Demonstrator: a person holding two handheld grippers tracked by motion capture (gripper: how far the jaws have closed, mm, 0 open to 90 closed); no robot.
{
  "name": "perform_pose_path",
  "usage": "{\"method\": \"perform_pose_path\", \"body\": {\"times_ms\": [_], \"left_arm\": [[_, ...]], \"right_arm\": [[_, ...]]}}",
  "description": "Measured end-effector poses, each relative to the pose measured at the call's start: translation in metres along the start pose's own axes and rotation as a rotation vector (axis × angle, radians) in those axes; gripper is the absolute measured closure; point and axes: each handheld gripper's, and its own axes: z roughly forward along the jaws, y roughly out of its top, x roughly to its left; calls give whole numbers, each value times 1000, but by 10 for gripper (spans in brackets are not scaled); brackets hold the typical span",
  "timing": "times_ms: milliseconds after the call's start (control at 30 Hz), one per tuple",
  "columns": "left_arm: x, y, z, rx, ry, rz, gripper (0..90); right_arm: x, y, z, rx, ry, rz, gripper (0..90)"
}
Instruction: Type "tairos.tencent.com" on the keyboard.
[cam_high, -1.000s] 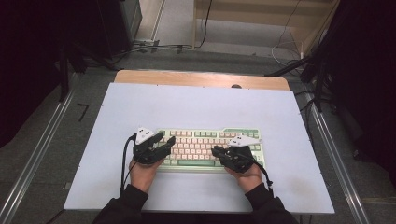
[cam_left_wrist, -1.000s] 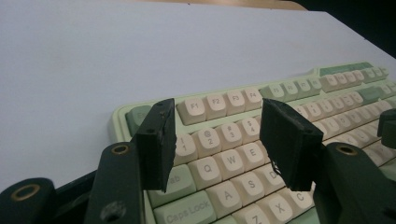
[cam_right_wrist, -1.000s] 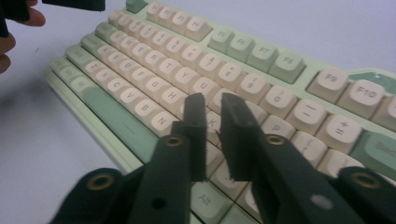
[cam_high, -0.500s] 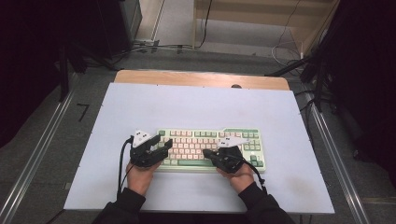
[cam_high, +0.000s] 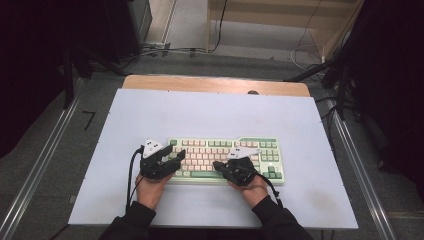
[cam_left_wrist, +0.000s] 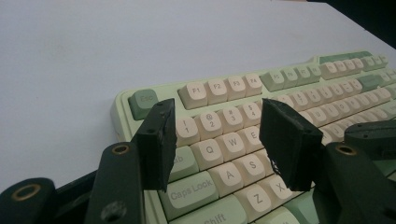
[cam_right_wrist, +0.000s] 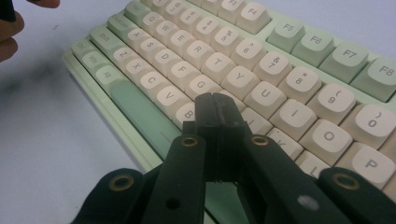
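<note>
White counter (cam_high: 210, 115) with wooden far edge, grey floor and cables behind, mint keyboard (cam_high: 225, 142) near the front, left tool (cam_high: 175, 159) wide above its left keys, right tool (cam_high: 216, 165) closed, empty, over the middle keys.

The keyboard (cam_high: 227, 159) is showing a pale mint-green case, with cream keycaps (cam_left_wrist: 219, 148) carrying grey lettering across the middle. Sage-green keys are sitting at its edges: the Esc key (cam_left_wrist: 143, 101) at 10 o'clock, the function keys (cam_right_wrist: 322, 44) along the top, and the space bar (cam_right_wrist: 140, 112) at 6 o'clock. The table (cam_high: 210, 115) is appearing as plain pale lavender-white, with a light wooden strip (cam_high: 215, 84) at 12 o'clock. Both the left gripper (cam_left_wrist: 217, 135) and the right gripper (cam_right_wrist: 215, 109) are showing matt black, with brass-coloured rivets (cam_right_wrist: 189, 141).
</note>
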Motion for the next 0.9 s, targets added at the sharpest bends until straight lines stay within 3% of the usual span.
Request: {"method": "perform_pose_path", "body": {"times_ms": [600, 733, 900], "left_arm": [[-1, 0, 0, 9, -9, 7, 476], [-2, 0, 0, 11, -14, 6, 476], [-3, 0, 0, 16, -21, 12, 500]], "right_arm": [[0, 0, 2, 12, 0, 4, 872], [-2, 2, -7, -44, 14, 18, 776], [-9, 4, -16, -100, -13, 52, 463]]}}
